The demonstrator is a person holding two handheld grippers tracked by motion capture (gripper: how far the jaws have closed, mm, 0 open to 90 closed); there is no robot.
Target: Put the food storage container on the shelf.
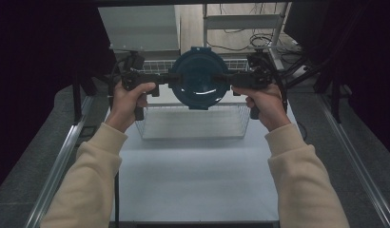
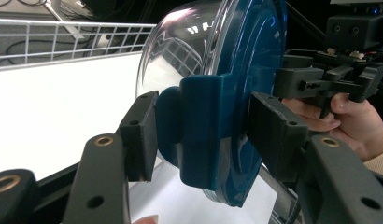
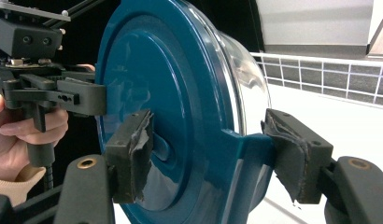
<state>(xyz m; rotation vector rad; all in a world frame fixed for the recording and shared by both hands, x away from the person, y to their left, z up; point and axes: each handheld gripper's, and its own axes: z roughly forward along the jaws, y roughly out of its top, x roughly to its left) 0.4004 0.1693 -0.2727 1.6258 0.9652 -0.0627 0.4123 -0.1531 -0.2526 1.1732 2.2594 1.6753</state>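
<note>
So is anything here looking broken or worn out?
Yes. The padding on the right claw is torn and ragged where its pads clamp the blue-lidded container. The container itself looks intact, held up on edge between both claws.

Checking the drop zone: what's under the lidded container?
Under the lidded container held up by the left gripper and right gripper stands a wire basket; the container covers part of its far rim.
</note>
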